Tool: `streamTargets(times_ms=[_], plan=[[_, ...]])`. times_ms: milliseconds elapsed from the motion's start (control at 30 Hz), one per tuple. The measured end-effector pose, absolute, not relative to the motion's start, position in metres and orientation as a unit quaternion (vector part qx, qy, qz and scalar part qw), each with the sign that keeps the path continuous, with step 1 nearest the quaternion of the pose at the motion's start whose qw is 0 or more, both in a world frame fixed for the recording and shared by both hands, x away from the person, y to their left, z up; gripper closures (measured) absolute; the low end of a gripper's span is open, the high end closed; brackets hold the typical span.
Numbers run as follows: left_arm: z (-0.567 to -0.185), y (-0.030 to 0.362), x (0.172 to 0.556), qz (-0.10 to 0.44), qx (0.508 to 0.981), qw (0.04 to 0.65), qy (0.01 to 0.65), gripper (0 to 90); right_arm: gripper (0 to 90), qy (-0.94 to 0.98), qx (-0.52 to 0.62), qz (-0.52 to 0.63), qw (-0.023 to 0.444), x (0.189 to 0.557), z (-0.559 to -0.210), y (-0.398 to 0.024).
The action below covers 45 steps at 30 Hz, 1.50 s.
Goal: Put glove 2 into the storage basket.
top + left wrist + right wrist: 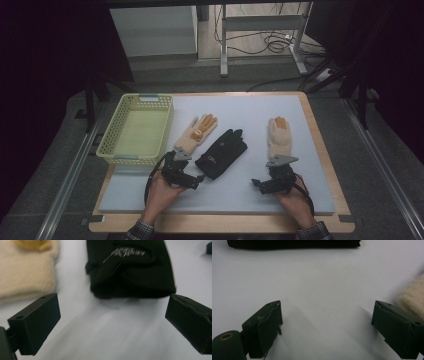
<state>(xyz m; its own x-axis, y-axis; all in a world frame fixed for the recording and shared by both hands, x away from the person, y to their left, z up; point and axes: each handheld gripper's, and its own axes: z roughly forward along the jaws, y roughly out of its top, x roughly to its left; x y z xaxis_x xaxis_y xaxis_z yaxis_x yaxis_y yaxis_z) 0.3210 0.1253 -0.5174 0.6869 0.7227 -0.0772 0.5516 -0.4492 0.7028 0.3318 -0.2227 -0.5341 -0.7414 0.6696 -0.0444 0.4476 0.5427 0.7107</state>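
Room, high view: we look down on a wooden table [320, 150] with a pale blue-grey mat [260, 105] on it, dim floor and cables beyond.
Basket, high view: a yellow-green plastic basket [111, 145] stands at the far left of the mat; we see nothing in it, so we judge that no glove has been put away yet.
Gloves, high view: a cream knit glove [196, 132] lies just right of the basket, a black glove [222, 152] near it at the middle, and a second cream glove [279, 137] well to the right.
Grippers, high view: the left gripper [199, 179] sits near the black glove's cuff; the right gripper [256, 183] is at the near edge of the right cream glove.
Left gripper view: the jaws stand wide apart with bare mat between them; the black glove [131, 270], cuff nearest and a silver logo on it, lies just beyond, untouched. The cream glove [25, 275] is at the left.
Right gripper view: jaws spread wide, gripping nothing; the black glove's edge [294, 243] lies far off, and cream knit [412, 298] shows at the right.
Progress: we judge that all three gloves are left to handle.
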Motion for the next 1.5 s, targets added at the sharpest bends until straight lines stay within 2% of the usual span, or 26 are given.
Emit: streamTargets(times_ms=[500, 933, 1167, 1300, 1500], plan=[[-0.5, 0.078, 0.358, 0.11, 0.869, 0.337, 0.346, 0.0, 9.5, 0.865, 0.322, 0.352, 0.158, 0.332, -0.534, -0.223], [-0.516, 0.038, 0.397, 0.09, 0.887, 0.297, 0.343, 0.0, 9.5, 0.864, 0.323, 0.352, 0.158, 0.332, -0.534, -0.223], [-0.524, 0.032, 0.408, 0.093, 0.891, 0.276, 0.349, 0.0, 9.5, 0.864, 0.323, 0.352, 0.158, 0.332, -0.534, -0.223], [-0.523, 0.03, 0.406, 0.117, 0.894, 0.257, 0.349, 0.0, 9.5, 0.864, 0.323, 0.352, 0.158, 0.332, -0.534, -0.223], [-0.528, 0.036, 0.412, 0.079, 0.884, 0.274, 0.37, 0.0, 9.5, 0.864, 0.323, 0.352, 0.158, 0.332, -0.534, -0.223]])
